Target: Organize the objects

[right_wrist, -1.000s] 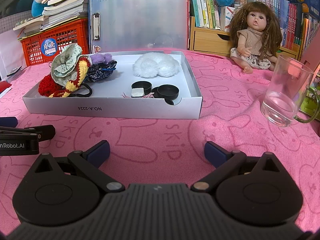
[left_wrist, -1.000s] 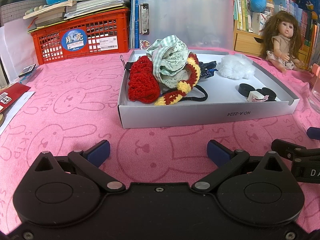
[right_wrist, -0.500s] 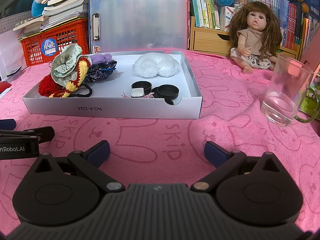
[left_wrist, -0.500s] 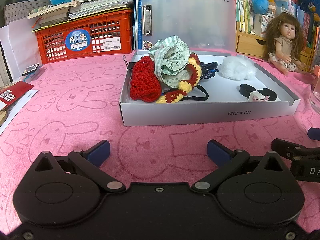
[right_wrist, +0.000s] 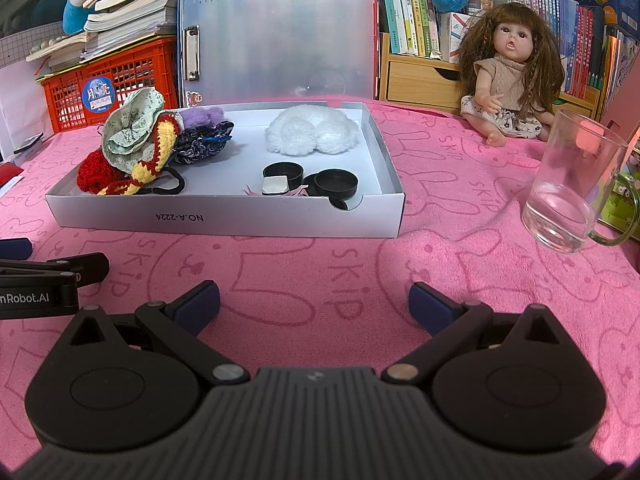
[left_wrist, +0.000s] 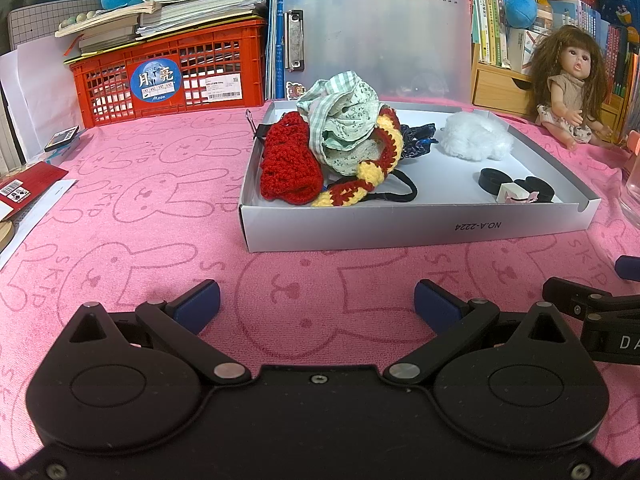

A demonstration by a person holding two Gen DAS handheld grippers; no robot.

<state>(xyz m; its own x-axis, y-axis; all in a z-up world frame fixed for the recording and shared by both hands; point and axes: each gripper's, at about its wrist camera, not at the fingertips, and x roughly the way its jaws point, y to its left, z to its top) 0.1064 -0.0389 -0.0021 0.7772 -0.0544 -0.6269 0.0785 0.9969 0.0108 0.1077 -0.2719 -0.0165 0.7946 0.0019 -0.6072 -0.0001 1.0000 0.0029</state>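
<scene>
A shallow white cardboard box [left_wrist: 420,232] [right_wrist: 224,222] lies on the pink cloth. Inside it are a red knitted piece [left_wrist: 290,170], a green patterned cloth [left_wrist: 344,128] [right_wrist: 130,136], a yellow-and-red crocheted band [left_wrist: 378,160], a dark blue fabric item [right_wrist: 204,146], a white fluffy ball [left_wrist: 474,140] [right_wrist: 312,136] and black round lids [right_wrist: 336,182]. My left gripper [left_wrist: 316,306] hovers open over the cloth in front of the box. My right gripper [right_wrist: 314,304] is open too, near the box's front right corner. Both hold nothing.
A doll [right_wrist: 508,76] sits at the back right, and a glass mug [right_wrist: 572,192] stands right of the box. Behind the box are a red crate [left_wrist: 168,76] stacked with books, a translucent clipboard [right_wrist: 280,40] and a bookshelf. Papers [left_wrist: 24,196] lie at left.
The left gripper has drifted slightly, so the box sits a little lower and more central in its view. The right gripper is still. Both stay open.
</scene>
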